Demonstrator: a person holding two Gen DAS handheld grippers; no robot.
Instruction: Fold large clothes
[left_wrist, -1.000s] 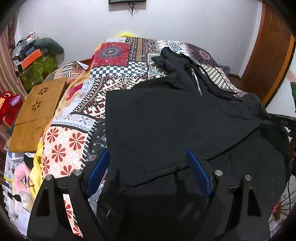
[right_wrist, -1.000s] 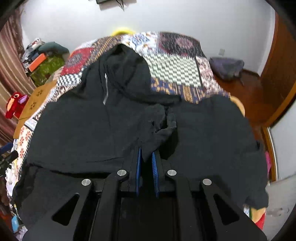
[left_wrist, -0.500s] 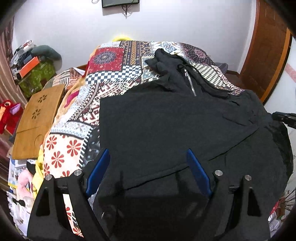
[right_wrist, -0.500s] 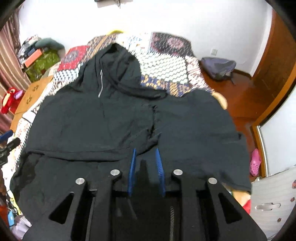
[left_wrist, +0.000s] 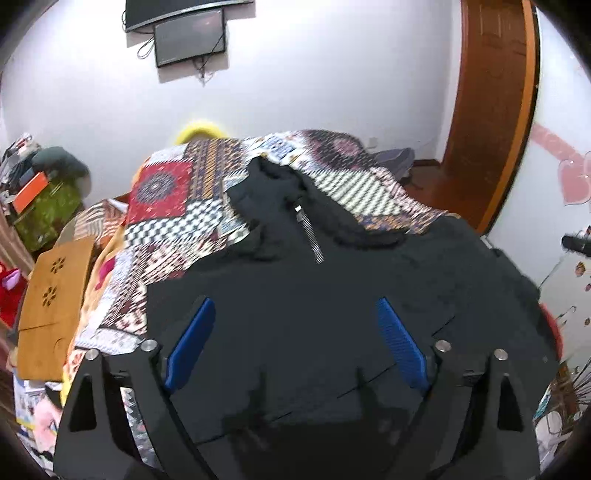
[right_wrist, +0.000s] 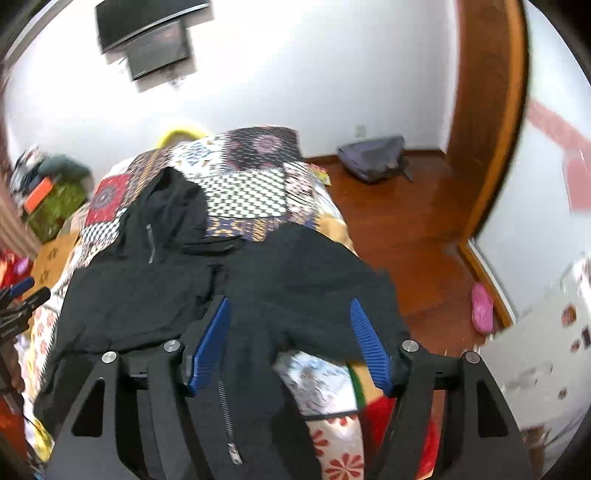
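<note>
Jaws apart above black hoodie (left_wrist: 295, 295)

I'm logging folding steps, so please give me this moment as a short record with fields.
garment: black zip hoodie, spread on the bed
surface: patchwork bedspread
hood: toward the far wall, zipper showing
left hand-held gripper: open, nothing between its pads
right hand-held gripper: has just been opening, above the hoodie, gripping nothing
floor: grey bag, pink slipper

Black hoodie (left_wrist: 314, 302) on patchwork bedspread (left_wrist: 177, 206), tongs (left_wrist: 295, 317) apart
</note>
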